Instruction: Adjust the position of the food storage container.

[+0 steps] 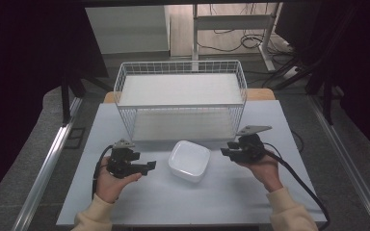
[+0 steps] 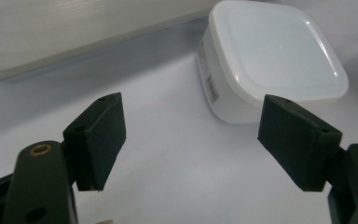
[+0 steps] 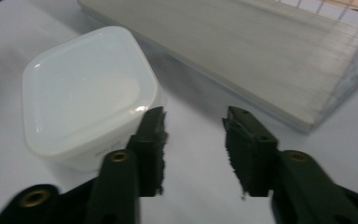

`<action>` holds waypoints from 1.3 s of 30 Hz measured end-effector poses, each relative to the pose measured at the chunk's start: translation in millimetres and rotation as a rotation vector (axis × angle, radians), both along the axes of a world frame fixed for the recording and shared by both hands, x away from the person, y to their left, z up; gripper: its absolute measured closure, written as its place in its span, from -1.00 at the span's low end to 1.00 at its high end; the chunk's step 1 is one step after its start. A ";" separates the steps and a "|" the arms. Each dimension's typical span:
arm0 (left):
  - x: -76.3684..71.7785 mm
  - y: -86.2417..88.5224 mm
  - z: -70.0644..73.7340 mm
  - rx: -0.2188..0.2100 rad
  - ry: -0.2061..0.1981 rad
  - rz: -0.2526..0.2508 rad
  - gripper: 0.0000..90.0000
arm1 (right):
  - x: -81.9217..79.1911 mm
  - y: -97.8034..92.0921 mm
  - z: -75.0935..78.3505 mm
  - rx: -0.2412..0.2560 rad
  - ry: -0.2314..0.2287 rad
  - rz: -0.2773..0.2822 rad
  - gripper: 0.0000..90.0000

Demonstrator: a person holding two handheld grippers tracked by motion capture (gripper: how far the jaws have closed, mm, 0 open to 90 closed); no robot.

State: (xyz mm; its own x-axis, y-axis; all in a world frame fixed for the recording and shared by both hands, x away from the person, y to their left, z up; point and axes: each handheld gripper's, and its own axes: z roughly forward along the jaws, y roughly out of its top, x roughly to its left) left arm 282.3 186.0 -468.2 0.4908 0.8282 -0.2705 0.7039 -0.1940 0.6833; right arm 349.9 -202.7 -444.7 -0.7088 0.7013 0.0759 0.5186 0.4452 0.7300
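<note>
A white square lidded container [image 1: 189, 161] sits on the table's middle, just in front of a white wire rack [image 1: 180, 98]. My left gripper [image 1: 148, 167] is held to the container's left, pointing at it with a gap between. In the left gripper view the left gripper [image 2: 193, 121] stands wide open and empty, with the container [image 2: 270, 60] ahead and to the right. My right gripper [image 1: 226, 152] is close to the container's right side. In the right gripper view the right gripper [image 3: 196, 119] is open with nothing between its jaws, and the container [image 3: 84, 88] lies just left of its left finger [image 3: 151, 140].
The wire rack has two pale shelf boards; its lower board [image 3: 242, 51] lies close behind the container. The light table top [image 1: 221, 197] has free room in front of the container. Cables trail from both grippers toward the near edge.
</note>
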 end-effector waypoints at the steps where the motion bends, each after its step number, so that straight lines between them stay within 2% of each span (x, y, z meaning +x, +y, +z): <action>1: 0.0 0.0 0.0 0.000 0.000 0.000 -0.49 | 0.0 0.0 0.0 0.000 0.000 0.000 0.39; 2: 0.8 2.2 -2.3 -0.007 0.010 -0.002 -0.50 | 6.7 10.3 -1.0 -0.022 -0.002 0.015 0.56; 3: 0.8 2.2 -2.3 -0.007 0.010 -0.002 -0.50 | 6.7 10.3 -1.0 -0.022 -0.002 0.015 0.56; 4: 1.5 3.9 -3.5 -0.005 0.014 -0.001 -0.50 | 12.4 18.6 -3.0 -0.046 -0.007 0.033 0.68; 6: 1.7 4.9 -3.8 -0.003 0.014 0.002 -0.50 | 14.8 22.0 -4.2 -0.057 -0.006 0.040 0.74; 8: 1.5 5.9 -3.9 -0.006 0.015 0.003 -0.50 | 24.6 34.9 -10.5 -0.089 -0.002 0.072 0.92; 14: 2.6 8.0 -6.4 -0.003 0.023 0.009 -0.50 | 33.7 46.3 -20.1 -0.128 -0.011 0.107 0.98; 22: 2.3 4.6 -9.9 0.006 0.033 0.001 -0.51 | 35.8 52.6 -33.0 -0.156 -0.012 0.134 0.98; 27: 2.7 7.1 -9.8 0.003 0.034 0.007 -0.50 | 29.2 54.3 -33.7 -0.170 -0.006 0.172 0.98; 28: 2.5 7.6 -10.0 0.004 0.034 0.006 -0.50 | 22.6 55.1 -33.4 -0.171 -0.005 0.199 0.98; 39: 1.5 12.8 -8.5 -0.004 0.029 0.017 -0.49 | -14.1 54.9 -35.1 -0.157 -0.006 0.262 0.98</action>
State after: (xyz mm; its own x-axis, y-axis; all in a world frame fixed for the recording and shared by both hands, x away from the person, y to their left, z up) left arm 283.7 198.8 -476.6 0.4683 0.8354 -0.2877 0.7267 -0.1789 0.6633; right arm 335.8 -147.8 -479.8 -0.8674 0.4971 -0.0236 0.3670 0.6709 0.6444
